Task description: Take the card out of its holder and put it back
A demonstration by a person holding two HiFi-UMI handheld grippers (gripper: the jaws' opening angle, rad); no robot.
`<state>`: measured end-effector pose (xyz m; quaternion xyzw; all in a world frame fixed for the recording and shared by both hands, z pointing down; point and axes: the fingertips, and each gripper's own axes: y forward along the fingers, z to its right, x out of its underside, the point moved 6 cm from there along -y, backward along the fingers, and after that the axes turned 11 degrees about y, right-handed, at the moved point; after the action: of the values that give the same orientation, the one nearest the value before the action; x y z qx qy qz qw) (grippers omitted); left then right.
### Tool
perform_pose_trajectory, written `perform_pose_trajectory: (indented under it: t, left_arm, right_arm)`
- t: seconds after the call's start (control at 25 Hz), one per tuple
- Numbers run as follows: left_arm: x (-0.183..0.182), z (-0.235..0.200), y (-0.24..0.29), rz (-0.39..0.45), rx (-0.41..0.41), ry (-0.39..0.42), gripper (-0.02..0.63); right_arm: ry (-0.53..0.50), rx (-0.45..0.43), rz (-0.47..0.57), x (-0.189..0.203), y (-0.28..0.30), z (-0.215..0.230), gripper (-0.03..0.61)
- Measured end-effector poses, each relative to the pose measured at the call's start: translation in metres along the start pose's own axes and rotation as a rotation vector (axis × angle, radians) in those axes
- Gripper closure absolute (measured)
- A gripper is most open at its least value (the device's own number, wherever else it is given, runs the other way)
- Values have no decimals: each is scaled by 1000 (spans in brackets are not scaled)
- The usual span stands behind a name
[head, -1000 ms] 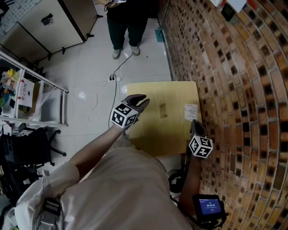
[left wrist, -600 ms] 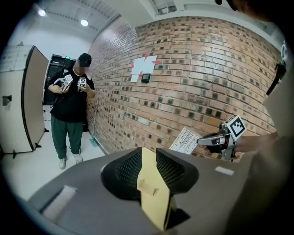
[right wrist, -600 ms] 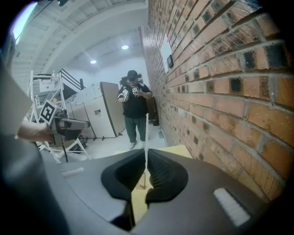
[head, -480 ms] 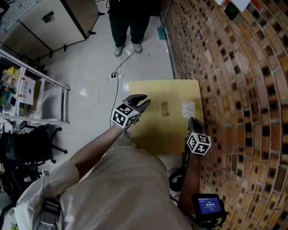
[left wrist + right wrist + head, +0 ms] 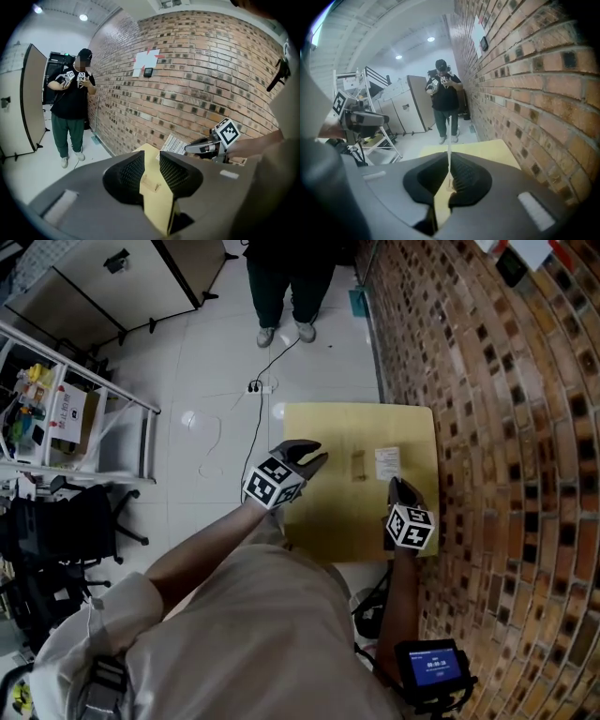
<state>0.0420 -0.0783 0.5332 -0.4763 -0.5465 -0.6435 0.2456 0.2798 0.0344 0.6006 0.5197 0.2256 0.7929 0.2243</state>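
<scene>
Right gripper view: card point(image 5: 449, 136) edge-on, a thin white sliver clamped between the closed jaws of the right gripper point(image 5: 449, 161), over the yellow table point(image 5: 487, 150). Head view: card just right of the small holder point(image 5: 357, 465), seemingly clear of it. Left gripper point(image 5: 316, 458) near the holder's left side, jaws apart, just been opening, gripping nothing.

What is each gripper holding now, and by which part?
The right gripper pinches the white card by its near edge. The left gripper, whose fingers have just been opening, holds nothing.
</scene>
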Motion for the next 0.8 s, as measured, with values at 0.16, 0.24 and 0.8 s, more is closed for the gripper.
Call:
perform_pose_trajectory:
  t: [0.16, 0.24, 0.8]
  left_arm:
    - [7, 0, -3, -15, -3, -19, 494]
    - [10, -1, -5, -20, -5, -27, 494]
    - [30, -10, -26, -52, 0, -54, 494]
  right_arm:
    - [-1, -16, -41, 12, 24, -4, 563]
    - [-1, -21, -59, 17, 35, -6, 565]
    - [-36, 34, -144, 51, 84, -5, 565]
